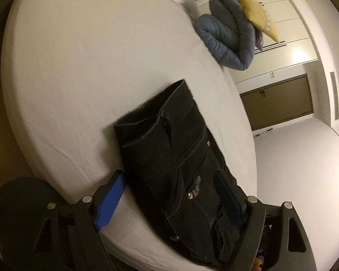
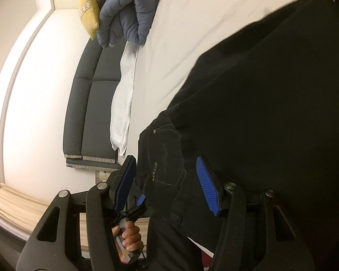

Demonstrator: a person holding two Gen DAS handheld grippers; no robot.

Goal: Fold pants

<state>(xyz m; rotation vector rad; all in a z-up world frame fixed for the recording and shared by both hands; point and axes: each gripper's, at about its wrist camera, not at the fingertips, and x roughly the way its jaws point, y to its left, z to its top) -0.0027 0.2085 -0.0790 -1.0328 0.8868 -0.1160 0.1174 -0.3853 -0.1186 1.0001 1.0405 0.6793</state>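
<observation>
While the dark pants (image 1: 176, 158) lie folded on the white bed (image 1: 79, 67) near its edge, my left tongs (image 1: 169, 194) stand wide apart, one blue pad on the sheet to the left and the other dim against the denim on the right; neither visibly presses the cloth. My right tongs (image 2: 167, 185) gape about halfway around the pocket and waistband, pads clear of the fabric. Much of the pants is black and blurred in the right view, the far end cut off. Below the left finger I glimpse a hand (image 2: 128, 237) gripping a handle. Far off sit a grey-blue quilt (image 1: 226, 36) and a yellow cushion (image 1: 255, 13)
</observation>
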